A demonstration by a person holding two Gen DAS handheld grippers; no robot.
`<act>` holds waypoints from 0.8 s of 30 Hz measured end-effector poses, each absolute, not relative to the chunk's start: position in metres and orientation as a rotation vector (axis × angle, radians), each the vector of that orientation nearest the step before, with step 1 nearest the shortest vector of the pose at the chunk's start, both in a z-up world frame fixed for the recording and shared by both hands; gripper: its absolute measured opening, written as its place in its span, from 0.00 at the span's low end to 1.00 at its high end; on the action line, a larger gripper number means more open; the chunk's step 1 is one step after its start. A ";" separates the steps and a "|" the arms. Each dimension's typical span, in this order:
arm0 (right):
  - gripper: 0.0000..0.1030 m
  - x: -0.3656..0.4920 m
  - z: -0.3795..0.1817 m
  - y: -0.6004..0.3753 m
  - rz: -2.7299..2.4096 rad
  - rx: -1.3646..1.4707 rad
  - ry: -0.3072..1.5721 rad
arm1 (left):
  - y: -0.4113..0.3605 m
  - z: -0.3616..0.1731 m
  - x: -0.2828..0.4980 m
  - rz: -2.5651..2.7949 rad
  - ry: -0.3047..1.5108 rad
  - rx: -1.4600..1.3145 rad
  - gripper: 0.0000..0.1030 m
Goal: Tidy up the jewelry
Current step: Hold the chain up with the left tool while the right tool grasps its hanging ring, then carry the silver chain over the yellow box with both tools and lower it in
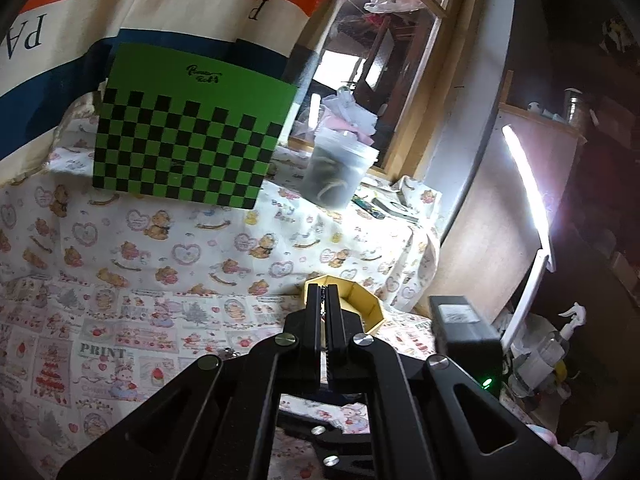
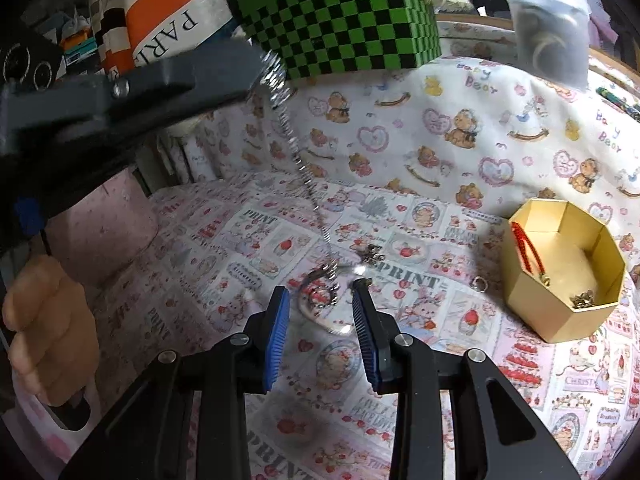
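Note:
In the right wrist view my left gripper [image 2: 256, 60] reaches in from the upper left, shut on the top of a silver chain [image 2: 294, 148]. The chain hangs down to the patterned cloth, and its ringed end [image 2: 322, 296] lies between my right gripper's [image 2: 320, 294] blue pads [image 2: 278, 320]. The pads stand apart and do not press on it. A gold octagonal box [image 2: 596, 280] sits to the right, holding a red cord bracelet [image 2: 524, 248] and a small bronze piece [image 2: 584, 298]. In the left wrist view the left gripper [image 1: 325, 290] is shut in front of the gold box [image 1: 360, 300].
A small ring [image 2: 480, 283] and a dark charm [image 2: 370, 256] lie loose on the cloth. At the back stand a green-and-black checkered box [image 2: 344, 16] and a lidded plastic tub [image 2: 548, 28]. A hand [image 2: 48, 332] is at lower left. The table's edge [image 1: 432, 248] drops off on the right.

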State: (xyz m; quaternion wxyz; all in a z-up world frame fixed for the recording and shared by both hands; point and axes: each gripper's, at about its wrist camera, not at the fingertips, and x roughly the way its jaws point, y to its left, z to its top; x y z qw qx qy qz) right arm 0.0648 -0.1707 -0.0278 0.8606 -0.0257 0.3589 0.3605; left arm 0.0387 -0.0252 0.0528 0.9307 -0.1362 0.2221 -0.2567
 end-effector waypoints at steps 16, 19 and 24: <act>0.07 0.063 -0.022 -0.175 0.655 -0.069 0.703 | -0.017 0.052 0.041 -0.462 0.445 -0.280 0.01; 0.07 0.064 -0.018 -0.181 0.659 -0.051 0.693 | -0.012 0.049 0.046 -0.402 0.453 -0.272 0.01; 0.07 0.062 -0.009 -0.189 0.670 -0.039 0.661 | -0.013 0.035 0.060 -0.344 0.510 -0.251 0.01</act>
